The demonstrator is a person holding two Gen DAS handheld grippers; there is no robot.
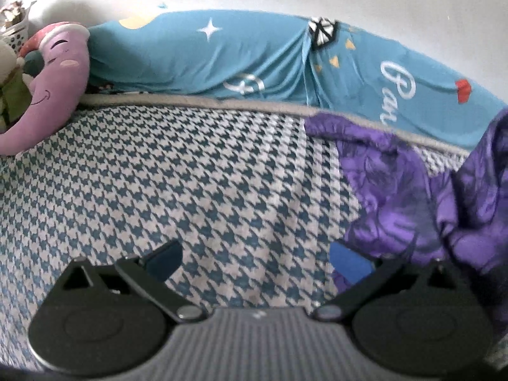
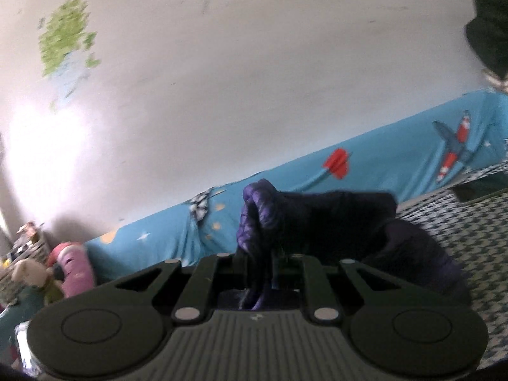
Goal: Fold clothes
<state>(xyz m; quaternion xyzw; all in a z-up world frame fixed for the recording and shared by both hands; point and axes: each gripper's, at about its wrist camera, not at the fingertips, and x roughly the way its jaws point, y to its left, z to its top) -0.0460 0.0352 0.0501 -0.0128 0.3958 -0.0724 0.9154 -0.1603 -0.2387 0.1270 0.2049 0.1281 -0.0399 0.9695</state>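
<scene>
Right now the purple garment lies just right of the wide-open, empty left gripper. Right gripper is clamped on a bunched edge w/ cloth trailing to its right, so left is nearer the loose part.

A plain white wall with a green patch at upper left rises behind a bed with houndstooth cover and blue printed bedding.

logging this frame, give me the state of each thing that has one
left claw: open, empty, over the bedcover
right claw: shut on the purple garment
purple garment: crumpled, partly lifted off the bedcover
blue sheet: draped, wrinkled
moon plush: resting at the bed's edge
</scene>
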